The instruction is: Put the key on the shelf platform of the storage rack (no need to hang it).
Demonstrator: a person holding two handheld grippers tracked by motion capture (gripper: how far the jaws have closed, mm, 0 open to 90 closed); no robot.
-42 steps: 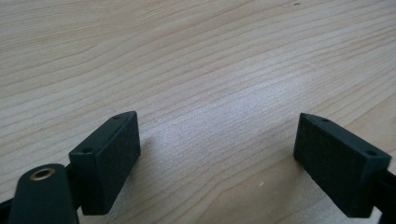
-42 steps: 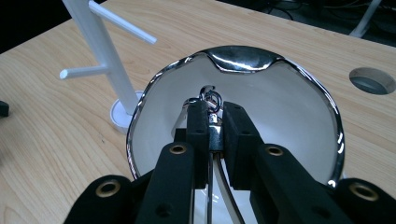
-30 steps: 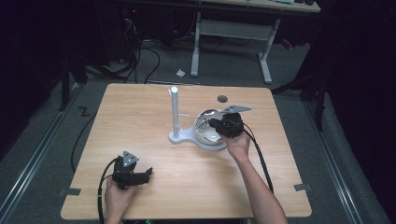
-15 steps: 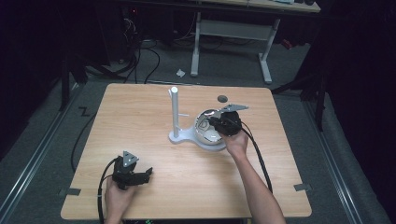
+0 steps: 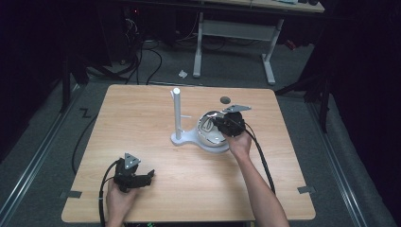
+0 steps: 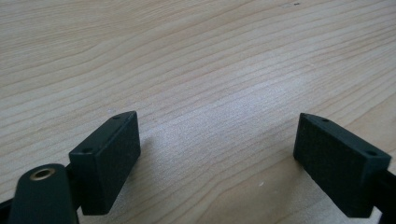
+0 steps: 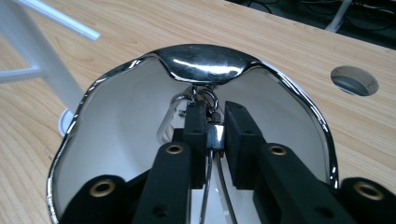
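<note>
Little has changed since a moment ago: the right gripper (image 5: 226, 124) has stayed down inside the shiny metal bowl (image 5: 211, 130), and the left gripper (image 5: 134, 176) has not moved from its spot near the front-left corner of the desk (image 5: 142, 113).

In the right gripper view the fingers (image 7: 196, 126) are nearly closed on a small metal clip (image 7: 215, 135) that hangs from a ring under the bowl's far rim. The left gripper's fingers (image 6: 108, 156) stand wide apart with nothing between them, low over bare wood.

The bowl sits right of the desk's centre, touching the foot of a white stand (image 5: 177, 116) with one upright post. Behind it, toward the back edge, is a round cable hole (image 5: 225, 100).

The left half of the desk and the strip along the front edge are open wood. I count one bowl, one stand, one hole and two grippers.
</note>
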